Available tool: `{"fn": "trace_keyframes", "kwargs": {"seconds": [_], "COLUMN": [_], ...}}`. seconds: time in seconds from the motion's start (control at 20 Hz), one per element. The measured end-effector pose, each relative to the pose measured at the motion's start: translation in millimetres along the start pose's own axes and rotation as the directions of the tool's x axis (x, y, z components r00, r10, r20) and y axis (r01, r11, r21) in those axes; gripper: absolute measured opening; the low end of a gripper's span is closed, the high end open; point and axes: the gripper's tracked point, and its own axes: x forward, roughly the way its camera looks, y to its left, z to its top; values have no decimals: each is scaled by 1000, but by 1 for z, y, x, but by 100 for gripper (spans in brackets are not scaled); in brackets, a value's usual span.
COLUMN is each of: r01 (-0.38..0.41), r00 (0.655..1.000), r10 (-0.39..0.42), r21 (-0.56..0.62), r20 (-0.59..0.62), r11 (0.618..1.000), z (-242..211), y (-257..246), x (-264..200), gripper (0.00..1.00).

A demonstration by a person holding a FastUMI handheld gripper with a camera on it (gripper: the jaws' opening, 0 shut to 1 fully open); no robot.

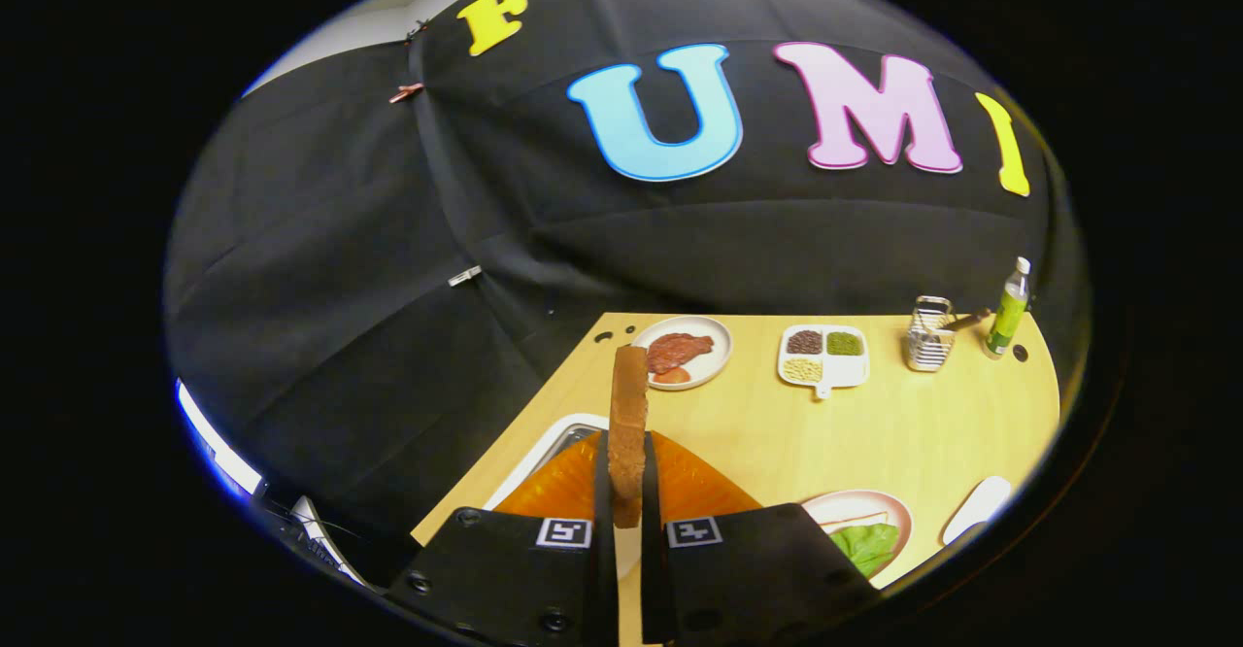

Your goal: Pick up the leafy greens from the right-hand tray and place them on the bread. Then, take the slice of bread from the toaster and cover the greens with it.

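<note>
Tool [628, 492] clenched on slice of bread [628, 424] — both fingers pressed flat against its faces, slice upright and edge-on, rising ahead of the fingertips. Just beneath and behind the slice, a metal tray [549, 443] on the left part of the wooden surface [777, 433]. To the tool's right, close by, a plate [898, 509] bearing leafy greens [867, 542] laid over another slice of bread [853, 522]; further right, a white oblong thing [976, 508], unclear what. Well beyond the fingers, a plate of meat [683, 353], then a divided dish of grains [823, 356], a wire holder [930, 336] and a green bottle [1008, 312] — all near the far edge.
</note>
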Motion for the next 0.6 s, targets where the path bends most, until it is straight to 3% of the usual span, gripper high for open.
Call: {"fn": "trace_keyframes", "kwargs": {"seconds": [0.35,0.6], "r01": [145,201], "r00": [988,973], "r10": [-137,-171], "r21": [125,212], "r20": [-66,-155], "r11": [982,956], "z": [-58,-110], "y": [-105,-153], "x": [-28,-30], "gripper": [13,13]}}
